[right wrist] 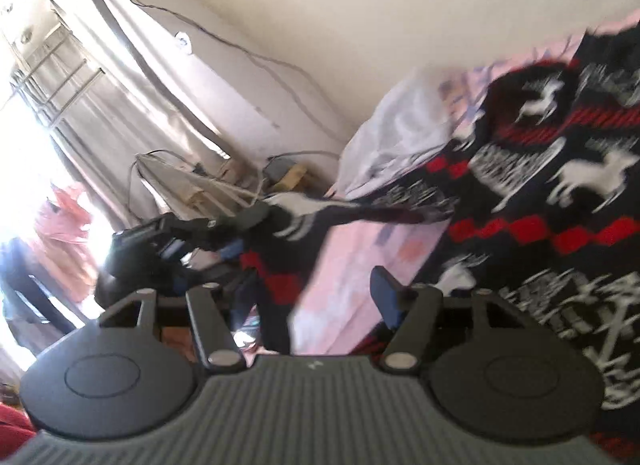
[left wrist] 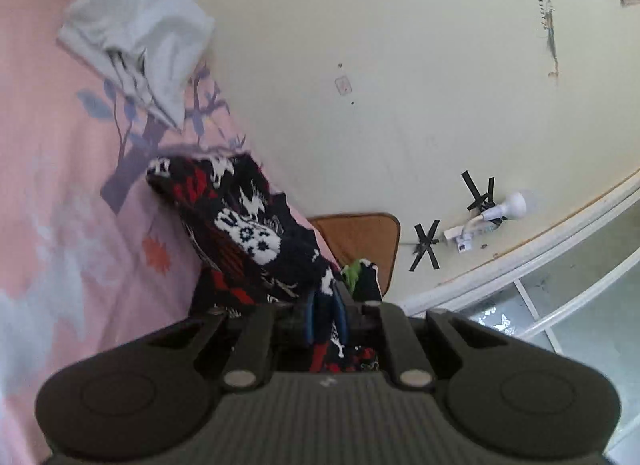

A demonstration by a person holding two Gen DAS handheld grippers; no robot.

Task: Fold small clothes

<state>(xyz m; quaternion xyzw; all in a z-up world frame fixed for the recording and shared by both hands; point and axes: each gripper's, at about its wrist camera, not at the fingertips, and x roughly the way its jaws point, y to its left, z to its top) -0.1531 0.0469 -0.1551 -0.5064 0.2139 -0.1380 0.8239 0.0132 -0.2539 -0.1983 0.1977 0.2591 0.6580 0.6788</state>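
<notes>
A black knitted garment with red and white patterns (left wrist: 248, 225) lies on the pink bed sheet (left wrist: 60, 193). My left gripper (left wrist: 326, 317) is shut on one edge of it, with cloth between the blue pads. In the right wrist view the same garment (right wrist: 560, 193) spreads over the bed at the right, and a stretched part of it runs left to the left gripper (right wrist: 240, 233). My right gripper (right wrist: 316, 305) is open, with its jaws wide apart, and it holds nothing. Its blue right pad (right wrist: 386, 301) shows; a hanging fold of the garment lies between the jaws.
A folded white garment (left wrist: 140, 45) lies farther up the bed, also seen in the right wrist view (right wrist: 396, 137). A cream wall (left wrist: 400, 65) runs along the bed. A brown chair seat (left wrist: 360, 241) stands at the bed's end. Curtains (right wrist: 120, 105) and a window are at the left.
</notes>
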